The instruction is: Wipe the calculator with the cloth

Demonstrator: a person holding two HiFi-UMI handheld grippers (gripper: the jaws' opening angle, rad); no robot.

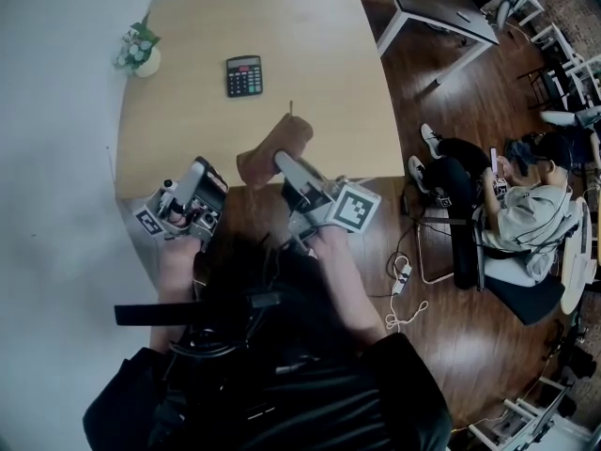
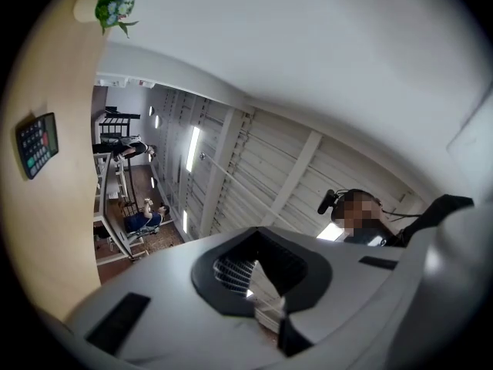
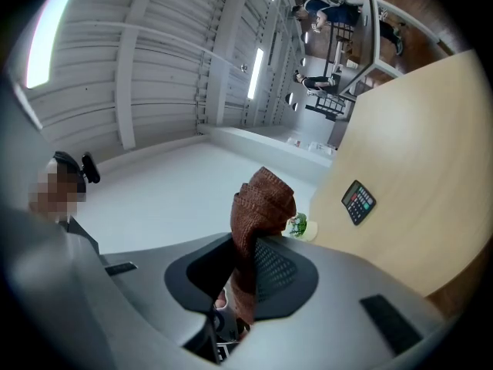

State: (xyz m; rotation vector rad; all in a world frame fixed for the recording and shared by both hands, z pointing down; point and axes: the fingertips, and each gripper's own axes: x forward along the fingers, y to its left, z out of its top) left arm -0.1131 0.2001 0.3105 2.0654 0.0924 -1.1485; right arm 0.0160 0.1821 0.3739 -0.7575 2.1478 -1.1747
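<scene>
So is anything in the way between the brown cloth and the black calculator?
No, nothing visible. The right gripper holds the brown knitted cloth, and only bare wooden table lies between it and the black calculator. The white flower pot stands aside.

No legible text, brand name or number found in any view. The calculator (image 1: 244,75) shows rows of keys, but their legends are too small to read. The marker cube (image 1: 355,207), nearer the camera than the calculator, bears only a black-and-white square pattern, no characters.
</scene>
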